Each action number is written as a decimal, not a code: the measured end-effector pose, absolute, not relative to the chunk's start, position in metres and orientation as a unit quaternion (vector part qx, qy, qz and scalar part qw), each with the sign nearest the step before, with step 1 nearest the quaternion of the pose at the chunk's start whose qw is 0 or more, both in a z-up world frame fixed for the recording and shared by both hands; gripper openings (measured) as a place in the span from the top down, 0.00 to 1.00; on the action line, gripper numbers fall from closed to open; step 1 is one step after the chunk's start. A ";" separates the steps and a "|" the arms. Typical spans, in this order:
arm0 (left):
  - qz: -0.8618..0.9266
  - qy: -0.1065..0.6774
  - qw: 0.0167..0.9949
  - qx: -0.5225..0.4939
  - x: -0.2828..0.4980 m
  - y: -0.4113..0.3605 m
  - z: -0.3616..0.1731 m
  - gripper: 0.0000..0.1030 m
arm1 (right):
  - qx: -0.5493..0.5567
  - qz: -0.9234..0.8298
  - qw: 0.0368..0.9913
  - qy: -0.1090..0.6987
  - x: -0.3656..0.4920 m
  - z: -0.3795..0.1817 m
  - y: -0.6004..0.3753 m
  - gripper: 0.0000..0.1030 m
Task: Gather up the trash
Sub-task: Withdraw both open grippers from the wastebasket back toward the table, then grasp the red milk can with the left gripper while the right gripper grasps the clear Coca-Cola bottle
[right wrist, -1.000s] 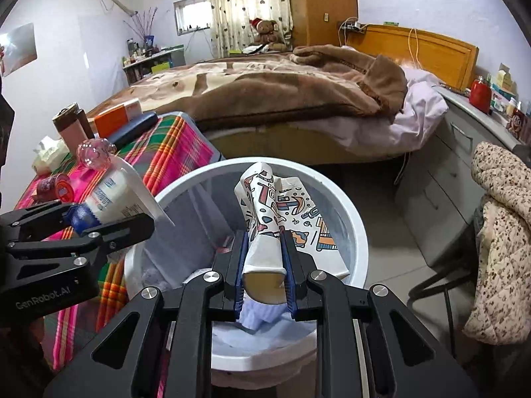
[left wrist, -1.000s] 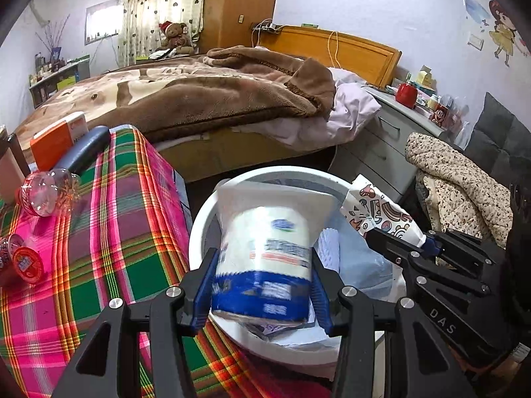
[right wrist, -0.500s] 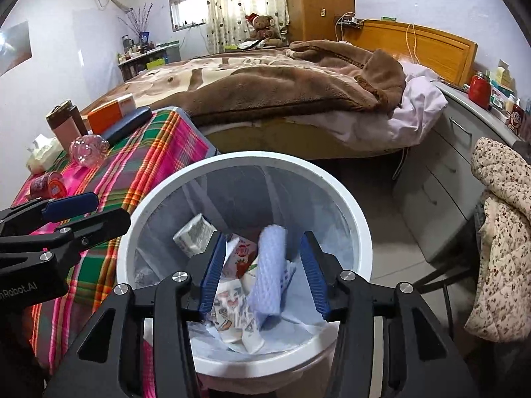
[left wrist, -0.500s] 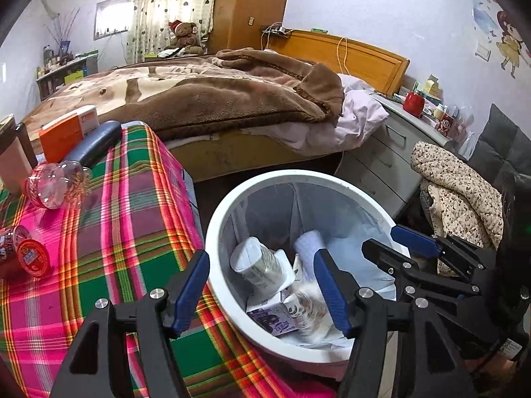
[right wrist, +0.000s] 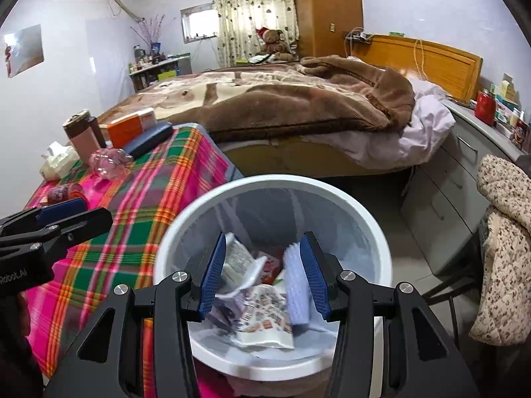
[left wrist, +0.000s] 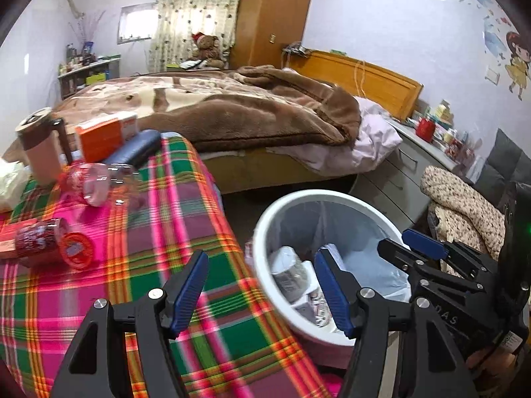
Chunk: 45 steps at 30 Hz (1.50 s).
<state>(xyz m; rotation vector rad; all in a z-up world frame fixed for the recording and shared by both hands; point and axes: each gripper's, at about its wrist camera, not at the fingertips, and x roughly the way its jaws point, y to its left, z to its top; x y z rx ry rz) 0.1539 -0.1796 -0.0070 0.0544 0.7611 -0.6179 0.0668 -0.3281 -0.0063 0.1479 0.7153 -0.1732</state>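
Bin: white round bin with a thin liner, standing on the floor just beside the table and in front of the bed.
Bin contents: trash lying in the bottom: a crumpled white wrapper with print, a flattened paper cup with cartoon pictures, a pale blue ridged piece standing against the right side, and some smaller scraps I cannot tell apart.
My left jaws: my left gripper stands open with nothing between the blue pads; it hangs over the table's edge and the near rim of the bin.
My right jaws: my right gripper stands open and empty, directly above the bin's mouth, apart from the trash below.
Table: covered with a plaid cloth in pink, green and orange.
On the table, far end: a brown and pink tumbler upright; an orange and white box; a dark blue flat case leaning at the edge; a white crumpled bag at the corner.
On the table, middle: a clear plastic bottle lying on its side.
On the table, near left: a small red jar with a red lid lying on its side.
Room: a bed with a brown blanket and a wooden headboard; a teddy bear at the curtained window; a grey set of drawers with a red pot on top; a speckled quilt over a chair on the right.
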 end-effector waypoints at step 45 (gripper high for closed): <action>-0.078 0.433 0.885 -0.152 0.308 0.038 -0.044 0.28 | 0.015 0.128 0.920 0.370 0.250 0.002 -0.203 0.41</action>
